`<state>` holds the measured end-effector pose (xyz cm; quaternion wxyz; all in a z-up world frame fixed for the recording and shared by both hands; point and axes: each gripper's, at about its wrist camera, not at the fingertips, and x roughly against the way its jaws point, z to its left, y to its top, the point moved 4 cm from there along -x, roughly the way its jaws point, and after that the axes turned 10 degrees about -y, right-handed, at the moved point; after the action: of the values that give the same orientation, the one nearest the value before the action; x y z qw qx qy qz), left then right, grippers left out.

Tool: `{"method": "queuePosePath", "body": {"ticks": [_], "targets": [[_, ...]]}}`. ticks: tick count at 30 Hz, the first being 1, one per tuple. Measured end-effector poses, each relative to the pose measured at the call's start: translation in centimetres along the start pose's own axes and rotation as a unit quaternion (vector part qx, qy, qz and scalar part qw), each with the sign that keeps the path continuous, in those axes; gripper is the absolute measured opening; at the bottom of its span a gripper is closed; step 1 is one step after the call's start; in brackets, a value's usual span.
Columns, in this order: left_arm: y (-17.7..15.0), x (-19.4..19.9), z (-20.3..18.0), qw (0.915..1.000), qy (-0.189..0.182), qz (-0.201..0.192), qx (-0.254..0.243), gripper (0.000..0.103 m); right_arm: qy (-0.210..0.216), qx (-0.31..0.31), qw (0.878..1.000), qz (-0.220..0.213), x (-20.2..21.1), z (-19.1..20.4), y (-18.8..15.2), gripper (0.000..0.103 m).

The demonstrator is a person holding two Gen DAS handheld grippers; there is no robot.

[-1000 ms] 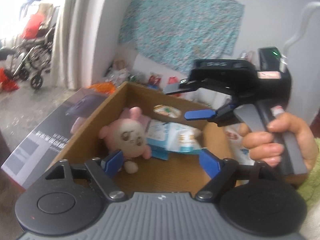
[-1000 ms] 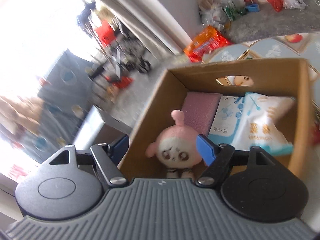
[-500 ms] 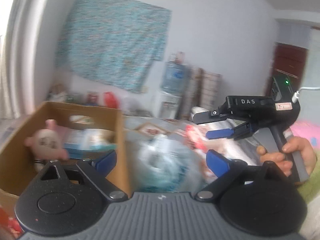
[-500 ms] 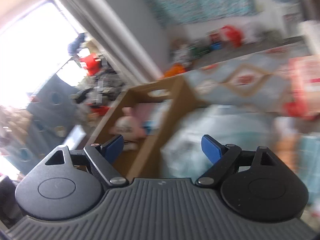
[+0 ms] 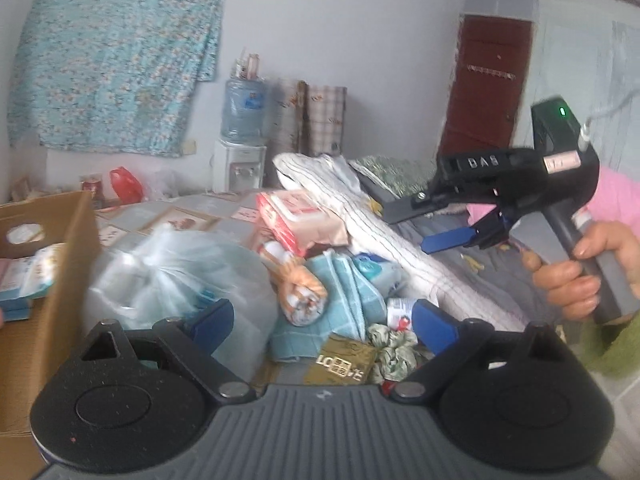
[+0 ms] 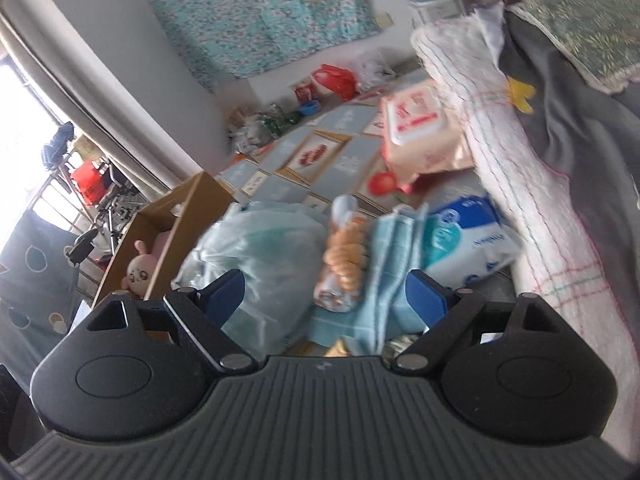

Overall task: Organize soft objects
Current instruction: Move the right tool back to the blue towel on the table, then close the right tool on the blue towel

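Grippers [image 5: 320, 320] [image 6: 326, 294] swung from box [image 5: 60, 240] — now over pile [image 5: 320, 280].

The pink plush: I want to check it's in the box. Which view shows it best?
The right wrist view: the pink plush shows its face inside the cardboard box. In the left wrist view the box shows only packets; no plush is visible.

The cardboard box [image 5: 60, 248] is cut off at nine o'clock. In the right wrist view, motion blur smears the plastic bag [image 6: 256, 248], and the box wall hides part of the pink plush [image 6: 138, 270].
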<state>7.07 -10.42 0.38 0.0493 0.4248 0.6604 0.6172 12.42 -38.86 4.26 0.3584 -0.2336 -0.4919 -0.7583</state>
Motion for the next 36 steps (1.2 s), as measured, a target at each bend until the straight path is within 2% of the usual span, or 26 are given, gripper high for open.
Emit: {"method": "queuePosePath", "body": {"ticks": [3,9,14,18,19,25,29,33,36], "targets": [[-1.0,-2.5,-0.4,0.9999,-0.009,0.012,0.001,0.094,-0.006,-0.006,1.0,0.011,-1.4,-1.0,0.0,0.088],[-2.4,-5.5,-0.2,0.9991,-0.024,0.036,0.005,0.083,-0.013,-0.016,0.999,0.032,-4.9,-1.5,0.8,0.084],[-3.6,-7.7,0.7,0.9979,-0.02,0.058,0.019,0.065,-0.03,-0.023,0.998,0.05,-8.1,-1.7,1.5,0.076],[-4.4,-8.5,1.0,0.9966,-0.035,0.07,0.024,0.062,-0.06,-0.011,0.996,0.061,-10.3,-1.8,1.7,0.054],[-4.5,-8.6,1.1,0.9966,-0.035,0.071,0.024,0.062,-0.064,-0.011,0.996,0.064,-10.7,-1.9,1.7,0.052],[-4.5,-9.1,1.6,0.9972,-0.032,0.064,0.021,0.062,-0.082,-0.014,0.994,0.064,-12.2,-2.4,2.1,0.048],[-4.8,-9.8,2.0,0.9966,-0.032,0.071,0.026,0.061,-0.09,-0.026,0.995,0.043,-12.0,-2.6,3.2,0.05],[-4.8,-10.1,2.3,0.9965,-0.033,0.072,0.028,0.061,-0.08,-0.04,0.993,0.073,-12.5,-3.0,3.0,0.05],[-4.8,-10.4,2.5,0.9961,-0.036,0.074,0.031,0.061,-0.089,-0.013,0.993,0.07,-12.9,-2.2,2.7,0.051]]}}
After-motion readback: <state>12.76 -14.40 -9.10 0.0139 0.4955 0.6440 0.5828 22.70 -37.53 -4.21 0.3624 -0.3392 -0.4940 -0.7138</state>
